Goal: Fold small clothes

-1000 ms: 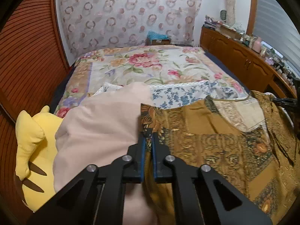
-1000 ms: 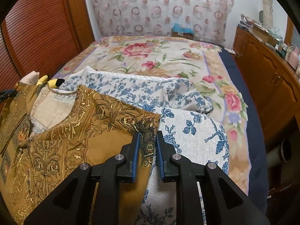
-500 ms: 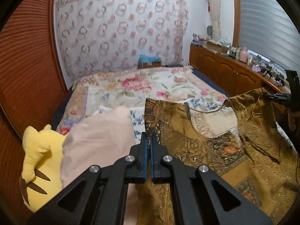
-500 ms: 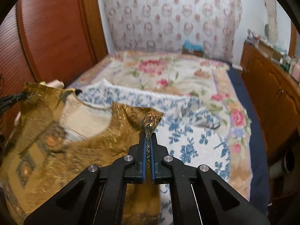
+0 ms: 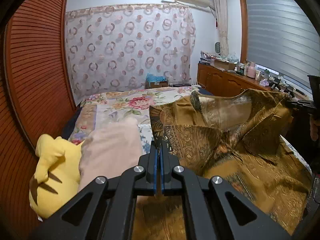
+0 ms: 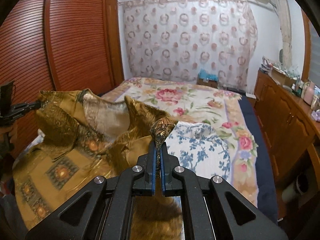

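A golden-brown patterned garment [image 5: 230, 140] [image 6: 66, 140] hangs lifted over the bed, stretched between both grippers. My left gripper [image 5: 159, 150] is shut on one shoulder corner of it. My right gripper [image 6: 158, 150] is shut on the other shoulder corner. The neckline sags between the two grips, and the lower part still trails on the bed. In the right wrist view the left gripper [image 6: 39, 103] shows at the far left, pinching its corner. In the left wrist view the right gripper [image 5: 290, 104] shows at the far right edge.
A blue-and-white floral garment [image 6: 200, 148] lies on the flowered bedspread [image 6: 180, 100]. A pink cloth [image 5: 112, 148] and a yellow plush toy [image 5: 52, 172] lie at the bed's left side. A louvred wooden wardrobe [image 6: 76, 46] stands left, a cluttered wooden sideboard [image 5: 226, 78] right.
Both grippers closed on the garment's shoulder corners and rose, lifting the garment's upper part off the bed. The views now tilt higher towards the curtain and wall.
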